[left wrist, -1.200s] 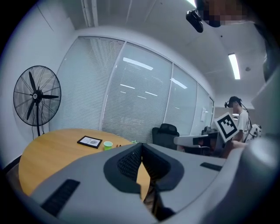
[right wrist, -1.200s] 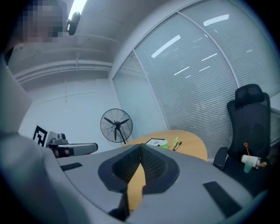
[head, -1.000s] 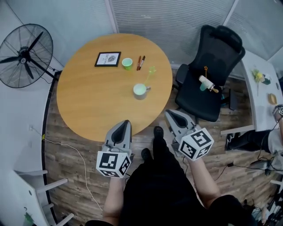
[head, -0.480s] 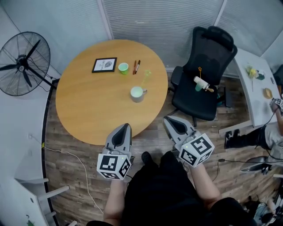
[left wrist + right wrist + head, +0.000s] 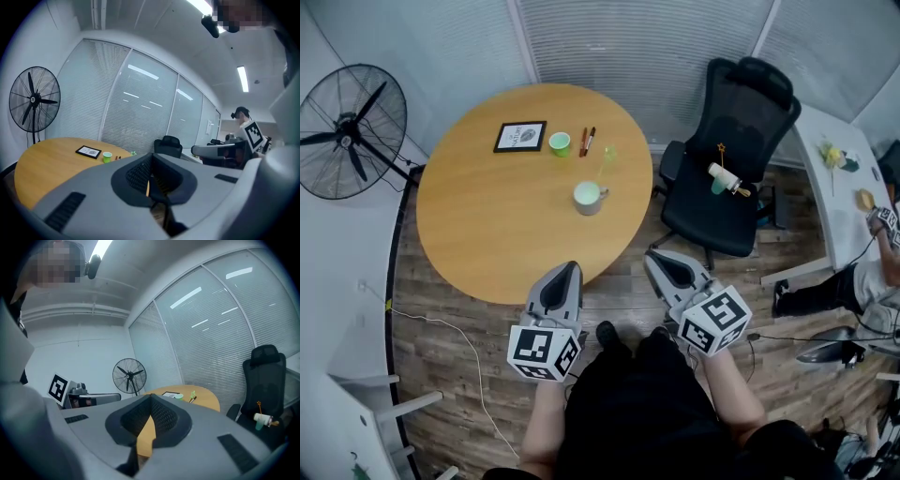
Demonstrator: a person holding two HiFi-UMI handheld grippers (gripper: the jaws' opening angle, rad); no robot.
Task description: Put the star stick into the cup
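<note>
L gripper [image 5: 568, 268]: my jaws closed to thin slit, nothing btw them.
Cup [image 5: 588, 196]: far ahead, on table [image 5: 487, 225].
Star stick [image 5: 606, 161]: green, lies just behind it.
R gripper [image 5: 654, 255]: same, closed, empty.
Risk: 2nd star-tip stick [image 5: 722, 148] on chair [image 5: 755, 94], ahead-right; I could take wrong one.

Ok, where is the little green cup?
In the head view, the little green cup stands on the far side of the round table, between the framed picture on its left and the two pens on its right.
</note>
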